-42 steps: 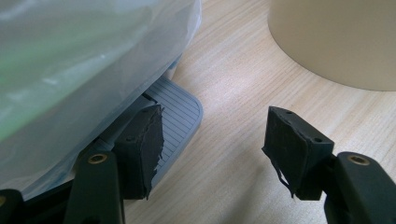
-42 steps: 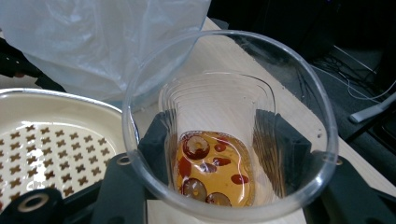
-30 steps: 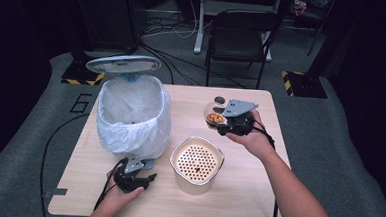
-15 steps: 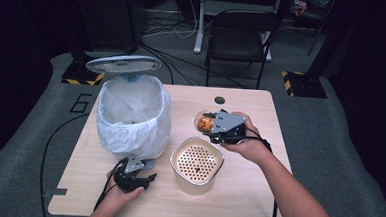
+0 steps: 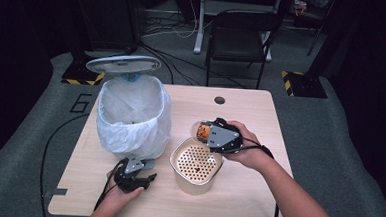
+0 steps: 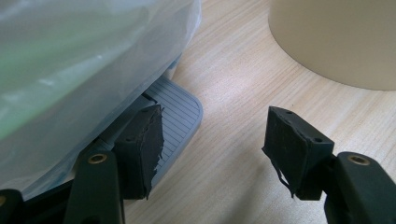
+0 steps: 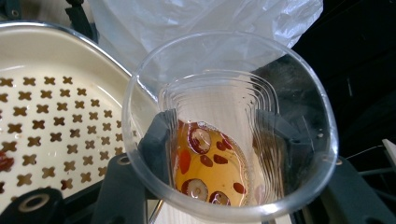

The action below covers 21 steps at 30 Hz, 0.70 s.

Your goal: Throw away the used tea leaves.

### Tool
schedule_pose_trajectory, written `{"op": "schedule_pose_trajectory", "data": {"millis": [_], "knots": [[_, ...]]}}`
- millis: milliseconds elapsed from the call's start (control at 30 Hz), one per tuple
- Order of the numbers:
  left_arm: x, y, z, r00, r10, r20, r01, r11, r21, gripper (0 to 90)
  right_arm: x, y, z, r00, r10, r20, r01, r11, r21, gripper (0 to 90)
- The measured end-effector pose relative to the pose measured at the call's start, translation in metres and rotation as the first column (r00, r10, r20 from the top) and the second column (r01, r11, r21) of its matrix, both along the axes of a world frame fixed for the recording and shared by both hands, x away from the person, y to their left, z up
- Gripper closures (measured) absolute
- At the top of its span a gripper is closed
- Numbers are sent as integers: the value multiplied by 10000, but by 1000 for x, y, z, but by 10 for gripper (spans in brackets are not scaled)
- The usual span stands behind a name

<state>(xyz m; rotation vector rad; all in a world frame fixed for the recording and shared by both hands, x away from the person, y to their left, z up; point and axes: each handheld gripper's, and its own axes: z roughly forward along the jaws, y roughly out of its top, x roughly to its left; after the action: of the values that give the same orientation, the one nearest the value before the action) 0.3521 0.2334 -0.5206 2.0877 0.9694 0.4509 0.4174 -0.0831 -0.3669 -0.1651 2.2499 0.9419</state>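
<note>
We have carried the clear cup (image 7: 229,126) of tea and red berries, squeezed in our right gripper (image 5: 210,134), over to the rim of the strainer pot (image 5: 196,165), ready to pour. Our left gripper (image 5: 138,174) waits open by the bin pedal (image 6: 175,116).

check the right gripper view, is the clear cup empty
No, the clear cup held in the right gripper has amber liquid with red berries and round slices at its bottom.
</note>
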Motion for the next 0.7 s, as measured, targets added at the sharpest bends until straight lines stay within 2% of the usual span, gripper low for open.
{"op": "schedule_pose_trajectory", "data": {"millis": [233,367,533,633,700], "knots": [[0,0,0,10000,22,31,-21,10000,-18,372,-6,0,-4,9978,136,650,-98,9983,-581,501],[0,0,0,10000,22,28,-22,10000,-22,372,-12,3,-6,9909,331,1303,-185,9935,-1119,501],[0,0,0,10000,17,28,-17,10000,-17,372,-19,9,-10,9722,751,2216,-332,9818,-1871,501],[0,-1,-1,9999,77,86,-76,9999,-72,372,-23,11,-12,9606,912,2626,-338,9760,-2150,501],[0,-1,-1,9999,74,88,-74,10000,-65,373,-25,13,-13,9484,1073,2985,-328,9692,-2441,501]]}}
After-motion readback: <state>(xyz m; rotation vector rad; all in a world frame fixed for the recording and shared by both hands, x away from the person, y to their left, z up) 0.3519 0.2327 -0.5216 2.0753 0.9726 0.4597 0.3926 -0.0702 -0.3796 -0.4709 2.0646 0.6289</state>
